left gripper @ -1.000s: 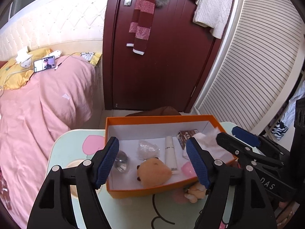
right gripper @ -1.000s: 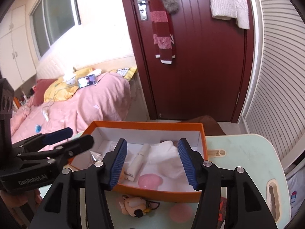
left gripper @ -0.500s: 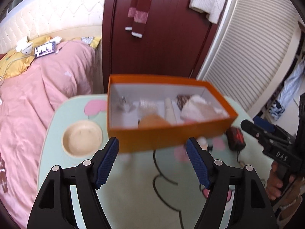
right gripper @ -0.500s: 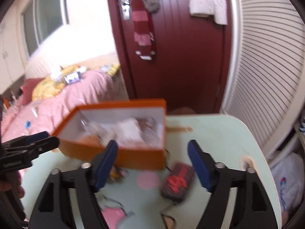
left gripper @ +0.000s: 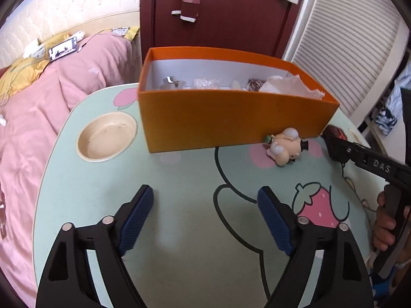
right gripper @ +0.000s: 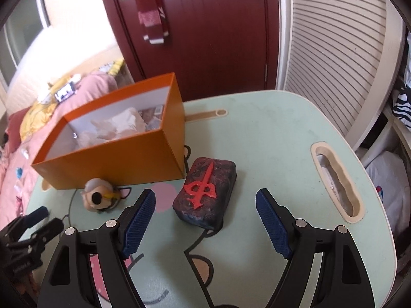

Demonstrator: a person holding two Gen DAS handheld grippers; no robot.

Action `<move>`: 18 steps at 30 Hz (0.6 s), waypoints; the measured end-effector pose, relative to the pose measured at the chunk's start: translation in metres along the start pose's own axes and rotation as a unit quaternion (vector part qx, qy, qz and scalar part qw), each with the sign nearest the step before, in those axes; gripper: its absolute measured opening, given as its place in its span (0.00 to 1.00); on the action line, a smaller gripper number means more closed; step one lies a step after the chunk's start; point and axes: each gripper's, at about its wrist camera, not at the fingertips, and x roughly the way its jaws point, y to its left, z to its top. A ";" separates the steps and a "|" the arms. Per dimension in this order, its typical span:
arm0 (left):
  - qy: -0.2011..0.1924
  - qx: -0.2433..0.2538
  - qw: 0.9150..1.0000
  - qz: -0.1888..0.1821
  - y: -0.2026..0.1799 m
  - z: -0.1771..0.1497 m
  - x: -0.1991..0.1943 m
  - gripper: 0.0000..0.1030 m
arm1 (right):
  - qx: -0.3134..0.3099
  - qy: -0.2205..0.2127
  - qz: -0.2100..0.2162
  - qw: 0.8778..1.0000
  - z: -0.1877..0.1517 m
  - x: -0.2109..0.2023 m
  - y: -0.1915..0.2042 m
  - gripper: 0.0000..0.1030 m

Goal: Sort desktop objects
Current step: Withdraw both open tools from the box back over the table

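An orange box holding tissue, a tube and small items stands at the back of the mint table. A small plush figurine lies against its front wall. My left gripper hovers over bare tabletop in front of the box, its jaws opening with nothing between them. In the right wrist view, a dark block with a red symbol lies beside the box, just ahead of my right gripper, which is open and empty. The figurine sits to the left there.
A round cream recess is set into the table at the left, and a long slot at the right. A pink bed borders the table's left side. Behind are a dark red door and louvred panels.
Both grippers have drawn back from over the box and sunk toward the table. Both sets of jaws stand wider. The dark block has come into the right wrist view.
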 end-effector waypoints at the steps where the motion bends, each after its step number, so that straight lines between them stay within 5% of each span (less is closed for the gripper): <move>1: 0.004 0.010 1.000 0.013 -0.004 0.000 0.002 0.87 | -0.003 0.008 -0.009 1.000 0.000 0.005 0.002 0.79; 3: 0.007 0.025 0.999 0.027 -0.012 -0.003 0.005 0.93 | -0.023 0.020 -0.054 0.998 0.000 0.015 0.010 0.86; 6: 0.010 0.023 0.999 0.027 -0.013 -0.004 0.007 1.00 | -0.020 0.028 -0.064 0.997 0.000 0.020 0.014 0.97; 18: 0.008 0.022 0.999 0.029 -0.011 -0.006 0.006 1.00 | -0.013 0.032 -0.065 0.997 0.003 0.024 0.020 1.00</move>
